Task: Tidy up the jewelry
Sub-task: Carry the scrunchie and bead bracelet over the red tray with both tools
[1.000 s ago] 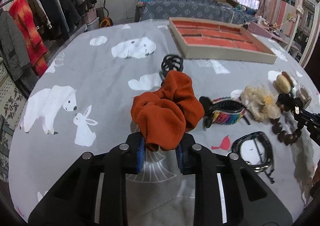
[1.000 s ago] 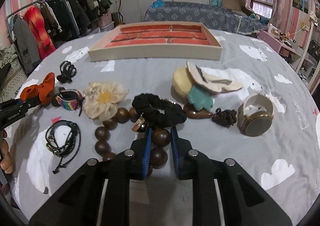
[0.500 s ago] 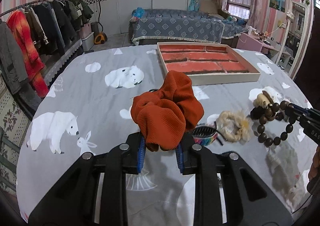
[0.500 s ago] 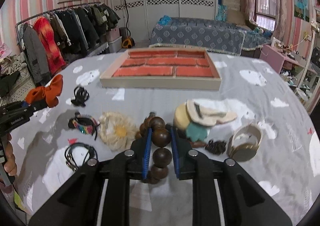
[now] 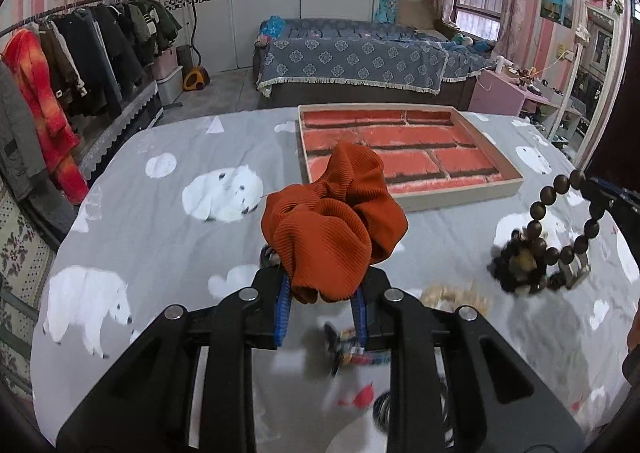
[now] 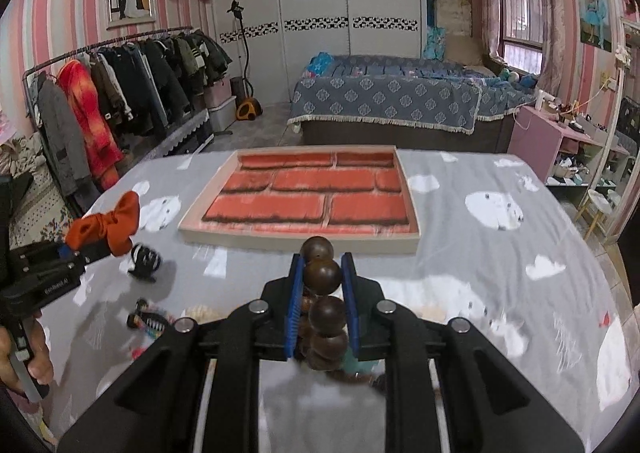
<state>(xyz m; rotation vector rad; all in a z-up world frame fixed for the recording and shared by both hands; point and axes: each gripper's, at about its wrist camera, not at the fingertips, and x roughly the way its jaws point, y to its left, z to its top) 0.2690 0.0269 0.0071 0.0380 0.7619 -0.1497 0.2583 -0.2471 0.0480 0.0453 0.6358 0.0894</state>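
My left gripper (image 5: 322, 295) is shut on an orange ribbed scrunchie (image 5: 334, 221) and holds it above the table, short of the tray. It also shows in the right wrist view (image 6: 106, 227). My right gripper (image 6: 322, 293) is shut on a dark wooden bead bracelet (image 6: 322, 273), lifted off the table. In the left wrist view the bracelet (image 5: 560, 221) hangs from the right gripper with a black scrunchie (image 5: 514, 267) dangling from it. The wooden tray with a red brick-pattern lining (image 5: 404, 151) lies ahead, also in the right wrist view (image 6: 312, 199).
On the grey bear-print tablecloth (image 5: 168, 229) lie a black claw clip (image 6: 145, 259), a rainbow hair clip (image 6: 150, 319) and a cream flower piece (image 5: 456, 295). A clothes rack (image 6: 120, 93) stands left, a bed (image 6: 400, 101) beyond the table.
Both grippers have risen and moved toward the tray with their items. The bead bracelet has left the table, with the black scrunchie hanging on it.
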